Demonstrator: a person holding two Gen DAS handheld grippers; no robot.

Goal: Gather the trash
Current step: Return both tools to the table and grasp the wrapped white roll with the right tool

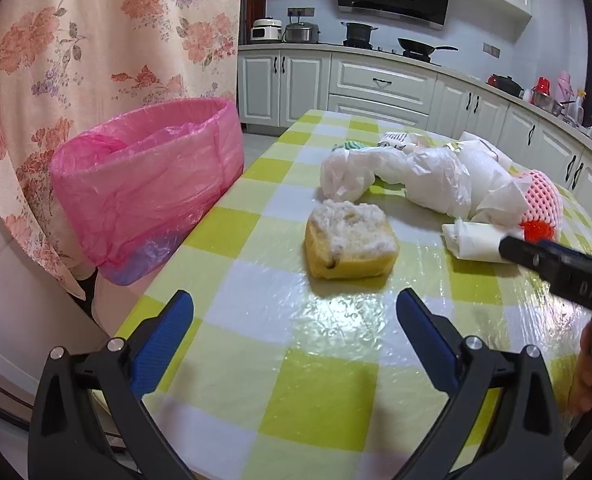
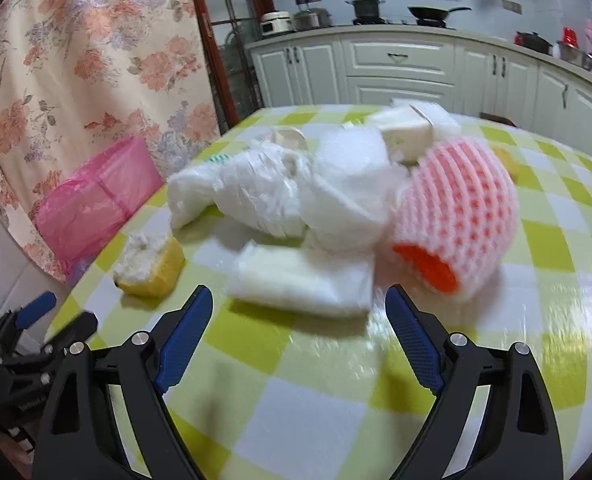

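On the checked bench (image 1: 336, 360), my left gripper (image 1: 294, 312) spreads its fingers wide and empty below a torn yellow sponge (image 1: 350, 242) at frame centre. My right gripper (image 2: 298, 308), fingers wide, faces a blurred white wad, perhaps folded tissue (image 2: 304, 280), beside pink foam netting (image 2: 456, 216). The pink-lined bin (image 1: 148, 184) stands at the left.
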